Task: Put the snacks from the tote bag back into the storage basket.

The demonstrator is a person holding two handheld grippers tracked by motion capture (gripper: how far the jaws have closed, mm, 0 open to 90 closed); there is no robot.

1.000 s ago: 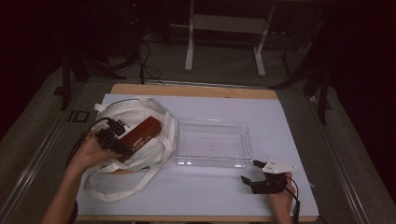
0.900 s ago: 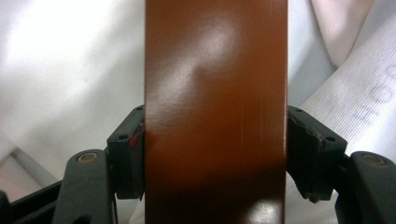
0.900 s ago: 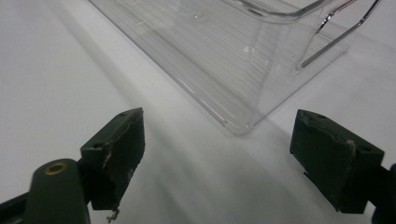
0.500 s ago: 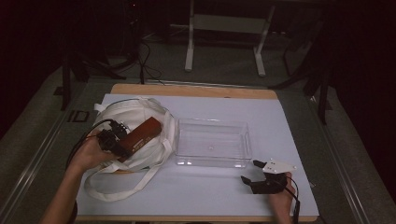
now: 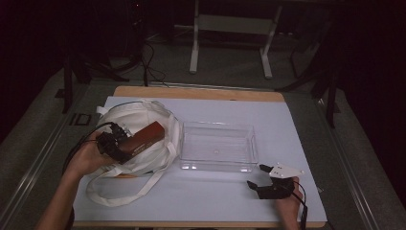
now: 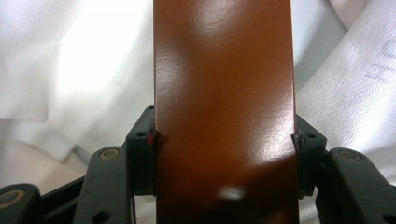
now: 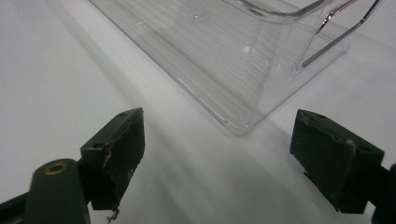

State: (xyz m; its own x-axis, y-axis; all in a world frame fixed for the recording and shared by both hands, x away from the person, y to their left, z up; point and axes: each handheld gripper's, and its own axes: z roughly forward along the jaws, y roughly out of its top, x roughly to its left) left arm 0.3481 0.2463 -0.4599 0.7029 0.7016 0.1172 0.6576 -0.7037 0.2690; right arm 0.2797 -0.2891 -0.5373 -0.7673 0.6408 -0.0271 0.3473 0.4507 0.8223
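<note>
A glossy brown box [image 5: 146,135] lies tilted over the mouth of a white cloth tote bag [image 5: 131,115] at the table's left. My left gripper [image 5: 125,143] has just been closing on the box's near end. In the left gripper view both pads [image 6: 144,140] press on the sides of the box [image 6: 224,84], with white bag cloth [image 6: 74,70] behind it. My right gripper [image 5: 258,176] rests near the front right of the table, open with nothing between its jaws. In the right gripper view the right gripper [image 7: 219,154] faces the clear bin's corner [image 7: 233,84].
A clear plastic bin [image 5: 218,146] stands in the middle of the white table cover [image 5: 287,129], right of the bag. The bag's straps [image 5: 119,194] trail toward the front edge. Beyond the table lie a dark floor and metal stand legs [image 5: 194,48].
The left hand has shifted very slightly at the box's near end, and the box stays over the bag. The right gripper has not moved.
</note>
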